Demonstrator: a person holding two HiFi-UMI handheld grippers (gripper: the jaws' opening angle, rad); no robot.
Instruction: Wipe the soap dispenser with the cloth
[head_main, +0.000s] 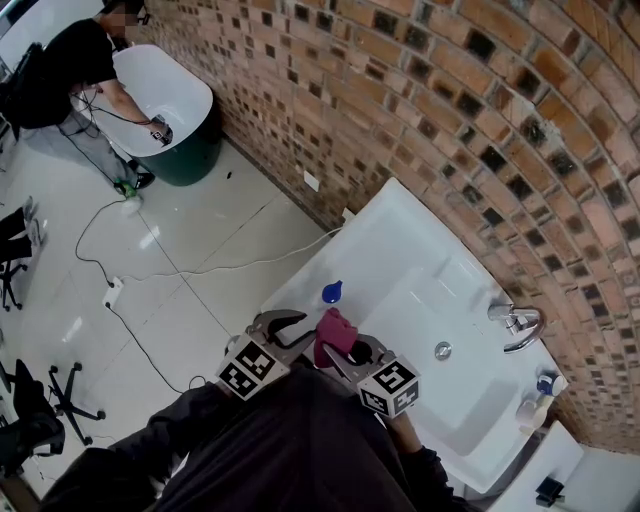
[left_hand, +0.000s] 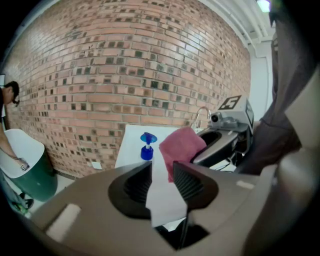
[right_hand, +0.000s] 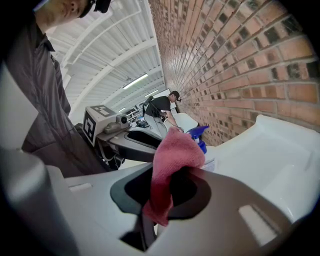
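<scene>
right tool (right_hand: 170, 175) clamps cloth (right_hand: 176, 150); soap dispenser (head_main: 332, 291) seemingly free at sink (head_main: 400, 212) edge.

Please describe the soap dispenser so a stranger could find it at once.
Start at the white washbasin against the brick wall. On its flat end far from the tap stands the soap dispenser. Its bright blue pump head sets it apart from the pink cloth beside it.

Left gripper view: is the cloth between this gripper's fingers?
No, the fingers of the left gripper stand apart, empty; the cloth sits in the right gripper.
</scene>
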